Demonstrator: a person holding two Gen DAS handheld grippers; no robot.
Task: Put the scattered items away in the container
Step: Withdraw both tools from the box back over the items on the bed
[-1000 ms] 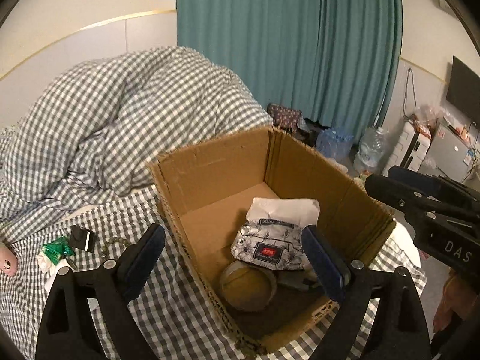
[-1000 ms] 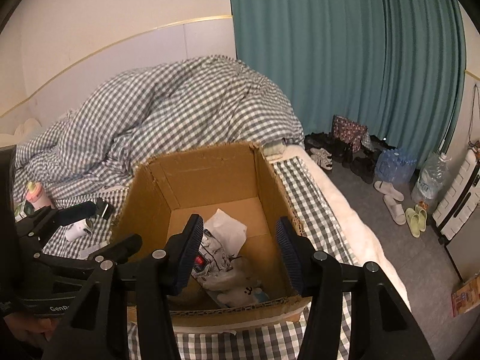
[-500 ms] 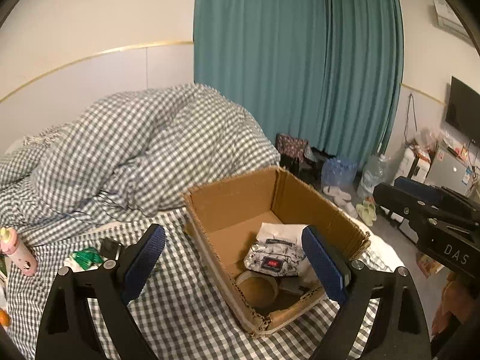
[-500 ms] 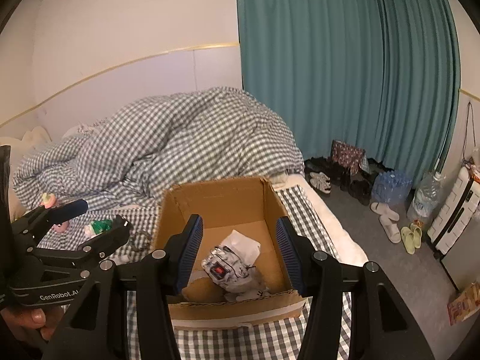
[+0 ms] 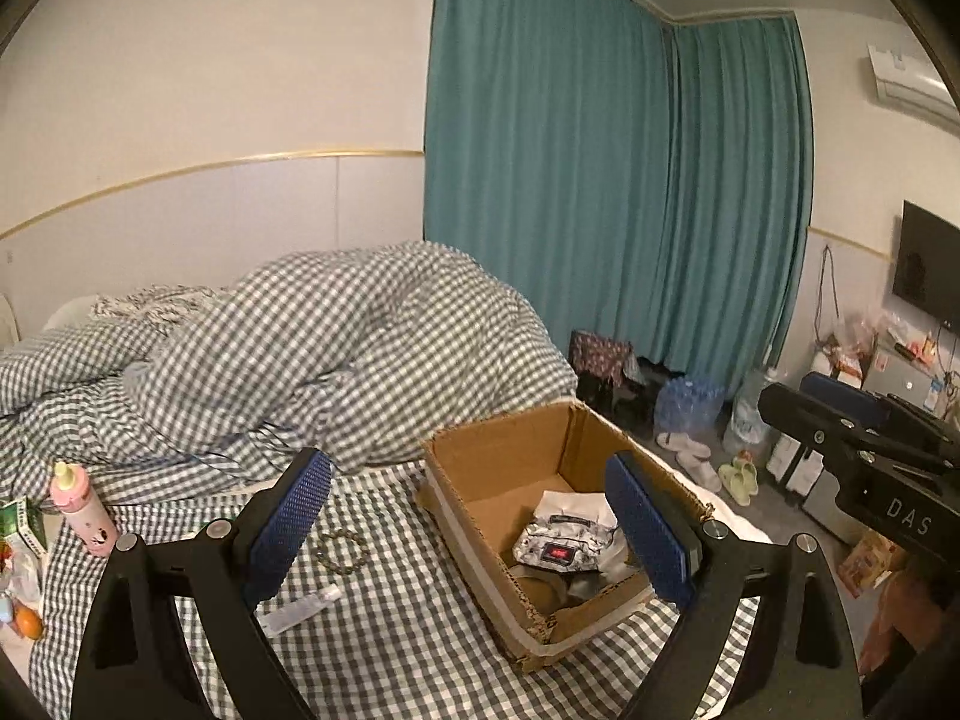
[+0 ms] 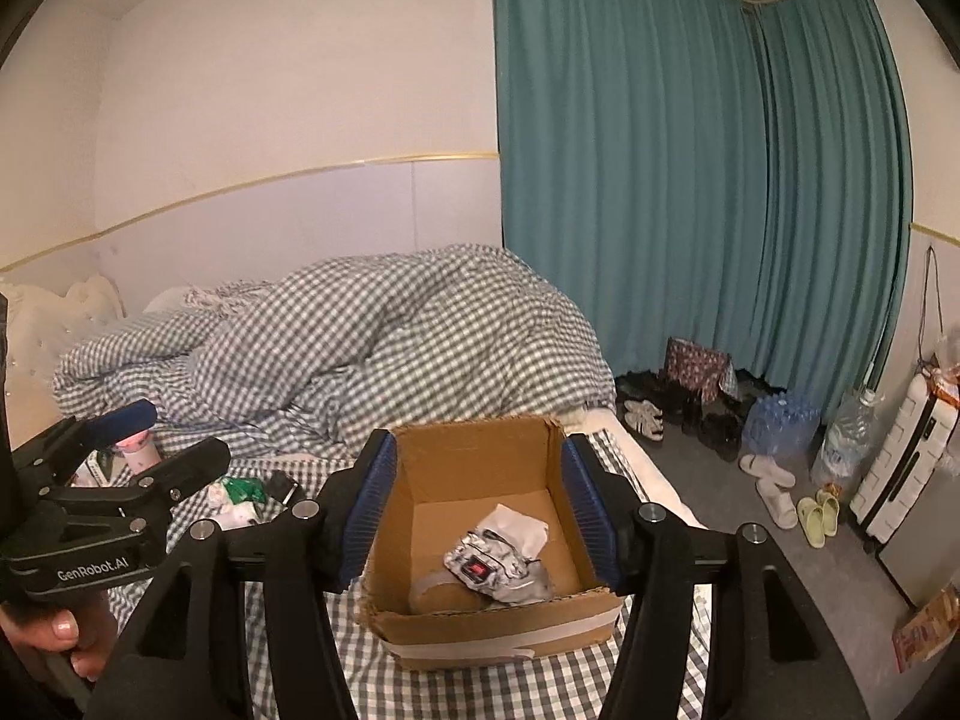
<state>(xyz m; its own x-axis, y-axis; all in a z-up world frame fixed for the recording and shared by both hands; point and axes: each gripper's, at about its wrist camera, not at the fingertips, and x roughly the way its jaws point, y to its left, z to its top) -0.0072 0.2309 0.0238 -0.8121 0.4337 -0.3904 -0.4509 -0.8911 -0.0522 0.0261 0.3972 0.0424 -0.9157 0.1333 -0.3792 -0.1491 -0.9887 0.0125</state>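
While its blue-padded jaws are opening with nothing between them, the right gripper (image 6: 477, 504) hangs above the cardboard box (image 6: 474, 468) on the checked bed sheet (image 5: 408, 630); the left gripper (image 5: 468, 528) also stands wide apart and empty. Inside the box lie a silvery patterned pouch (image 6: 498, 567) and a roll of tape (image 5: 540, 591). On the sheet left of the box rest a bead bracelet (image 5: 342, 551), a small white tube (image 5: 297, 611) and a pink bottle (image 5: 84, 507).
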